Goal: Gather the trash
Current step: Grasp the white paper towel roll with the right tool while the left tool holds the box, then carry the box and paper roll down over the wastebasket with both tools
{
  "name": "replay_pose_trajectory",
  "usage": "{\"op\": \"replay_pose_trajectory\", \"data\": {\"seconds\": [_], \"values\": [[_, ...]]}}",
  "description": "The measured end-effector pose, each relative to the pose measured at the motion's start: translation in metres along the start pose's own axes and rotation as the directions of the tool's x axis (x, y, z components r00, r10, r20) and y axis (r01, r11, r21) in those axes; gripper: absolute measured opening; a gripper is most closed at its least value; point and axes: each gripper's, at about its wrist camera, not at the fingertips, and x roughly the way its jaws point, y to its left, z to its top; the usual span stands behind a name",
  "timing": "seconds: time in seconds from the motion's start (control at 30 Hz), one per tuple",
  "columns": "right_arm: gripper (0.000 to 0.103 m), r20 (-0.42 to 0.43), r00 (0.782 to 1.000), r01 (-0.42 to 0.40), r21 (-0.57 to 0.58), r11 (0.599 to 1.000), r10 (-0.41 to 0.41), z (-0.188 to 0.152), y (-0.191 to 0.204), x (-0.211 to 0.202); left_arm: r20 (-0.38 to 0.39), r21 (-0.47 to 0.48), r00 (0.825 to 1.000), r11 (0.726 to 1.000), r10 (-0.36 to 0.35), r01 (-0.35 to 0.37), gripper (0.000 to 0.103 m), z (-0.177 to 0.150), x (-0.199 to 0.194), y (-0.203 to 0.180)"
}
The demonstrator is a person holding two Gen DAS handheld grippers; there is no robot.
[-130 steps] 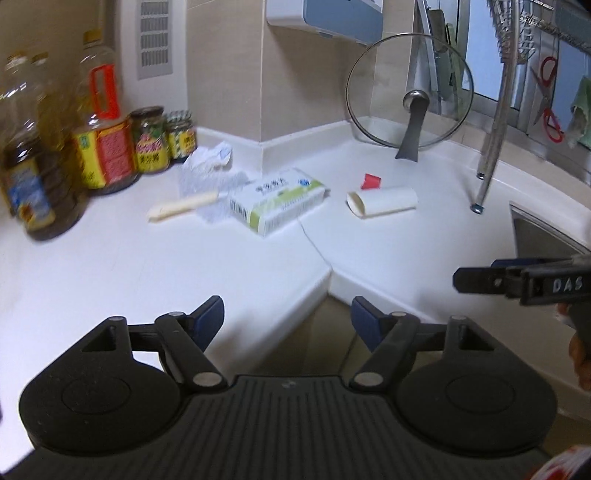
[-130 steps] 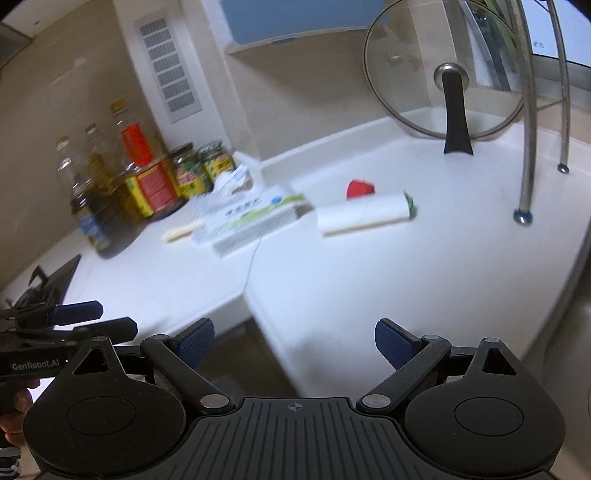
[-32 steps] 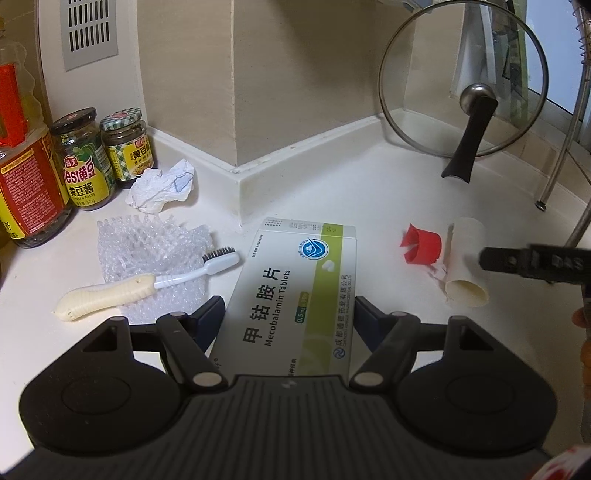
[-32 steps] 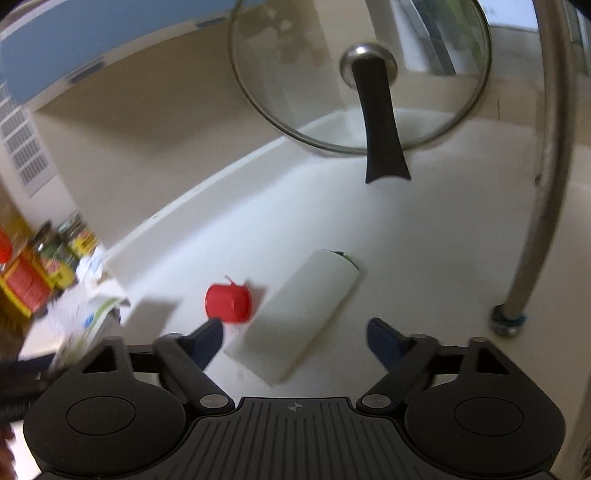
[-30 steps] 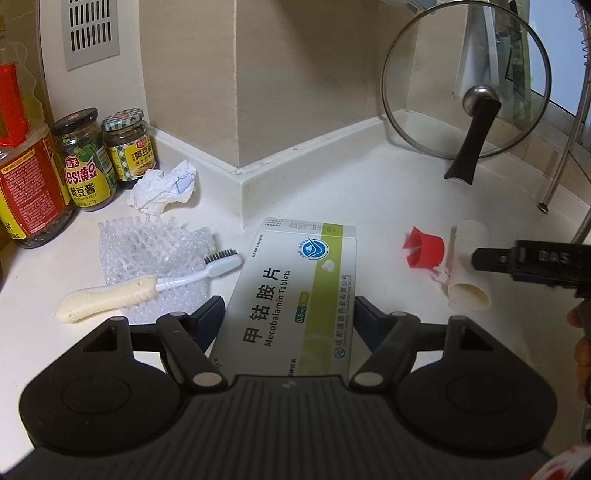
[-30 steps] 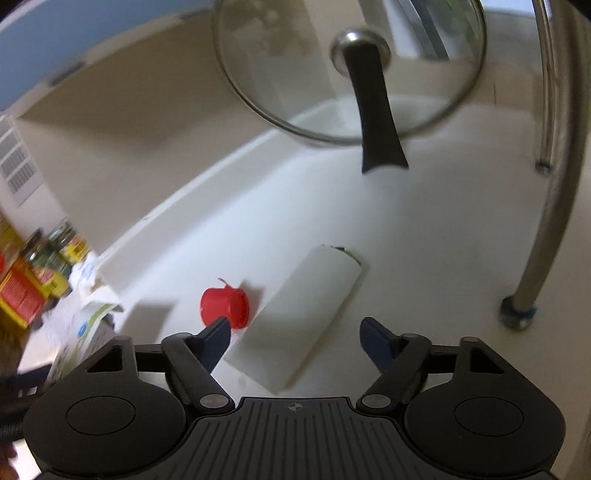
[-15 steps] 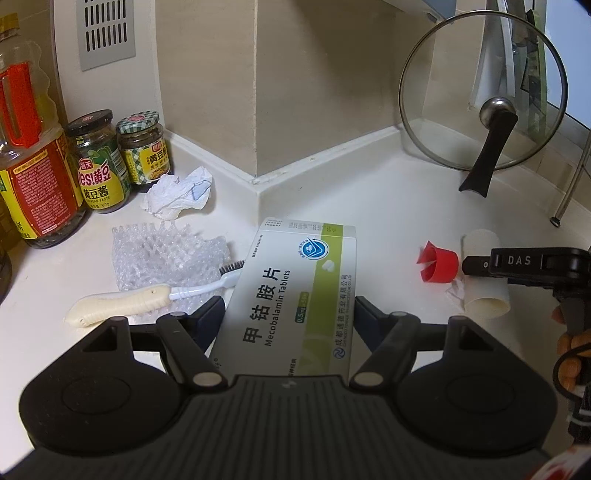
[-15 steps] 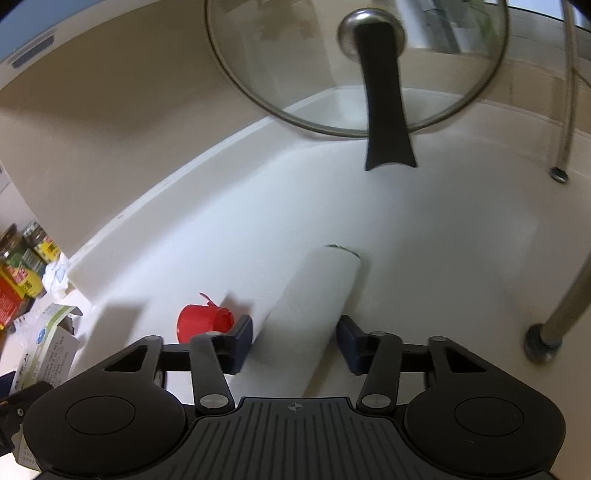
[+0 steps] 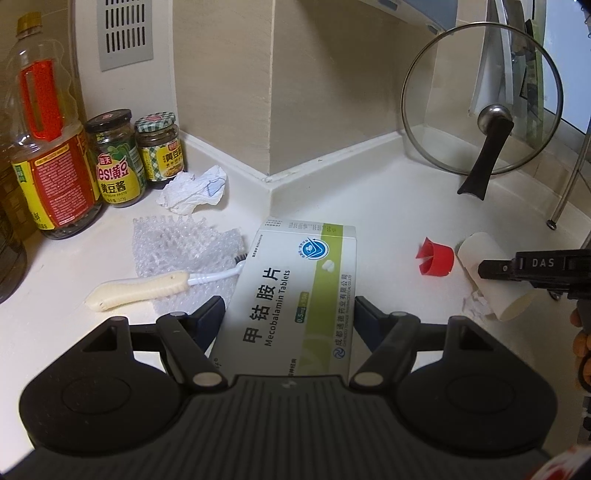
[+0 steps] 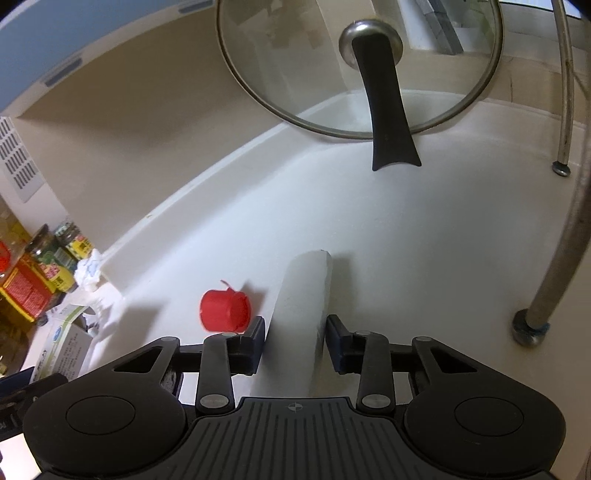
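Right gripper [image 10: 294, 341] jaws clamp the paper tube [image 10: 303, 295]; left gripper [image 9: 289, 315] jaws straddle the box [image 9: 295, 291].

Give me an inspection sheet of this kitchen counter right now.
Surface: white countertop, corner layout.
Job's things: tablet box between the left gripper fingers; white paper tube between the right gripper fingers; red cap beside the tube; crumpled tissue; bubble wrap under a toothbrush.
Clutter: two sauce jars, oil bottle.
Grippers: left open around box; right closed on tube.
Cables: nothing seen.
Surroundings: glass lid leaning on the wall, wall vent.
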Motion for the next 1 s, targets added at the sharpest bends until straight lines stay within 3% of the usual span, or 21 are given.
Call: {"op": "replay_pose_trajectory", "data": {"seconds": [0.57, 1.0], "values": [[0.036, 0.025, 0.997, -0.073, -0.04, 0.997, 0.074, -0.049, 0.023, -0.085, 0.034, -0.04, 0.999, 0.999, -0.035, 0.036, 0.073, -0.046, -0.074, 0.023], [0.036, -0.006, 0.99, -0.138, -0.054, 0.989, 0.138, -0.12, 0.077, -0.156, 0.054, -0.044, 0.995, 0.996, -0.079, 0.082, 0.073, -0.1, -0.155, 0.043]]}}
